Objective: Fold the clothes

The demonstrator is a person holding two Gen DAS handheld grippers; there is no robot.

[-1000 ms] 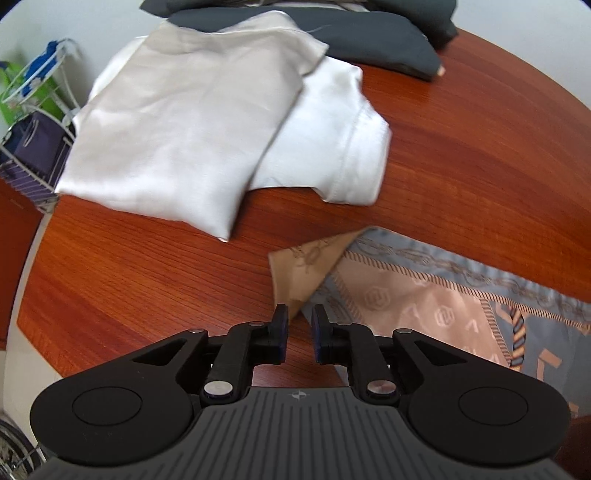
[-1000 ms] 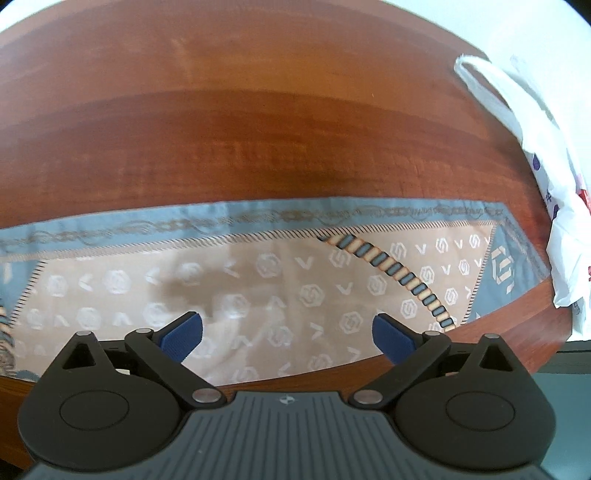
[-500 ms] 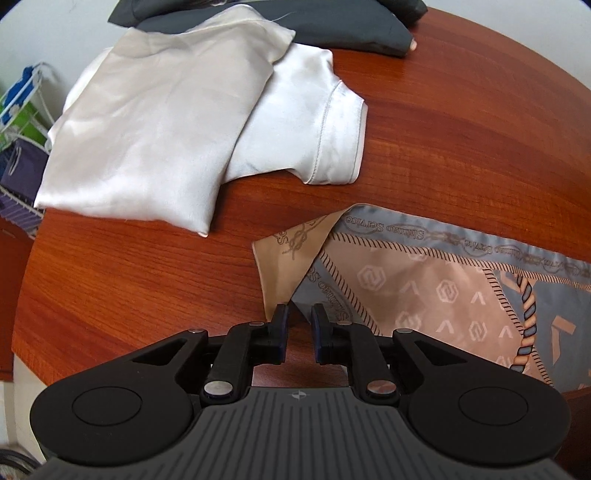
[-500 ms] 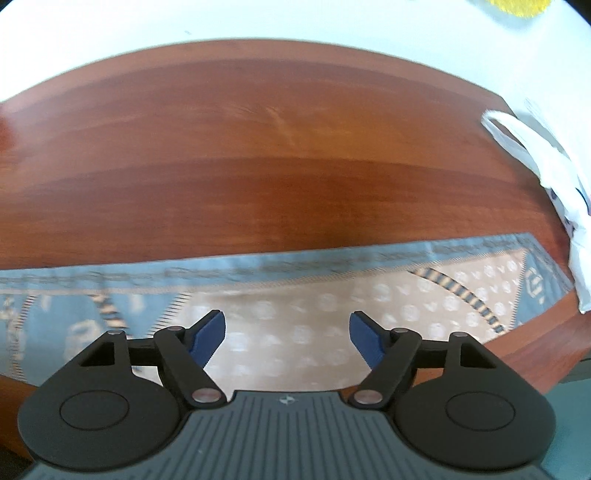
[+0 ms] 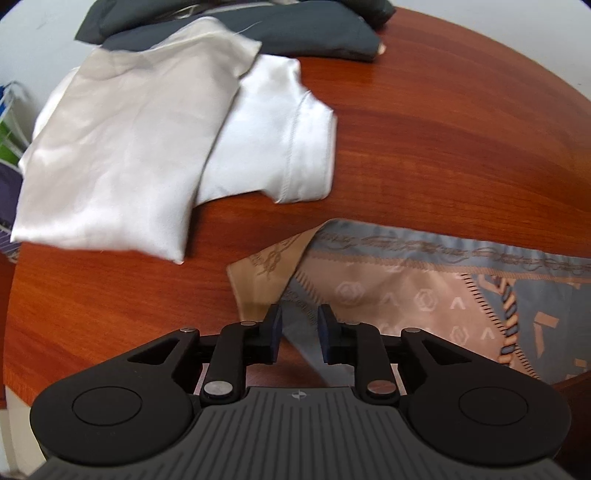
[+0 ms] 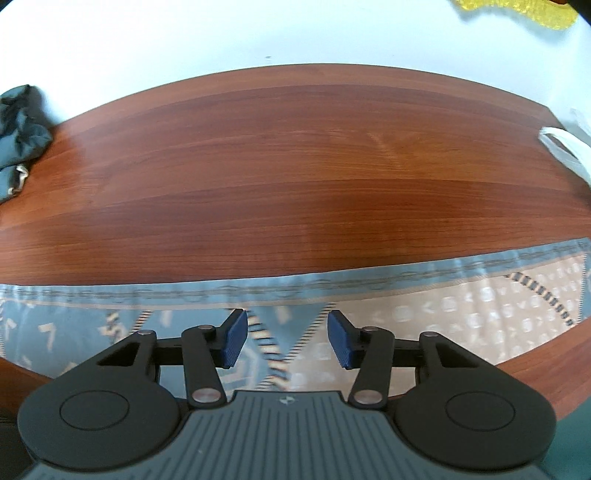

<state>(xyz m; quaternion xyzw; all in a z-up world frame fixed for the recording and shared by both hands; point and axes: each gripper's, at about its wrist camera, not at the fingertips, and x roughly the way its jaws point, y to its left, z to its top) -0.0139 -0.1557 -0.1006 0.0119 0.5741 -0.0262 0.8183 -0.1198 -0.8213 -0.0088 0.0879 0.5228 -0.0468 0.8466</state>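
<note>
A blue-grey and tan patterned scarf (image 5: 424,295) lies flat along the near edge of the wooden table (image 5: 461,140). Its left corner is folded over, showing a tan underside (image 5: 266,266). My left gripper (image 5: 300,325) hovers at that folded corner, open by a narrow gap, with the scarf's edge showing between and below the fingers. In the right wrist view the scarf (image 6: 443,306) runs across the whole width. My right gripper (image 6: 286,339) is open over its middle, with nothing held between the blue pads (image 6: 232,341).
A cream satin garment (image 5: 122,147) lies over a white one (image 5: 280,140) at the back left, with dark grey clothing (image 5: 295,33) behind them. A wire rack (image 5: 7,122) stands off the table's left. A dark garment (image 6: 18,140) and a white plastic bag (image 6: 565,151) sit at the table's ends.
The left gripper's fingers have parted a little at the scarf's corner. The right gripper has slid left along the scarf, tilted up, and its fingers have drawn closer together.
</note>
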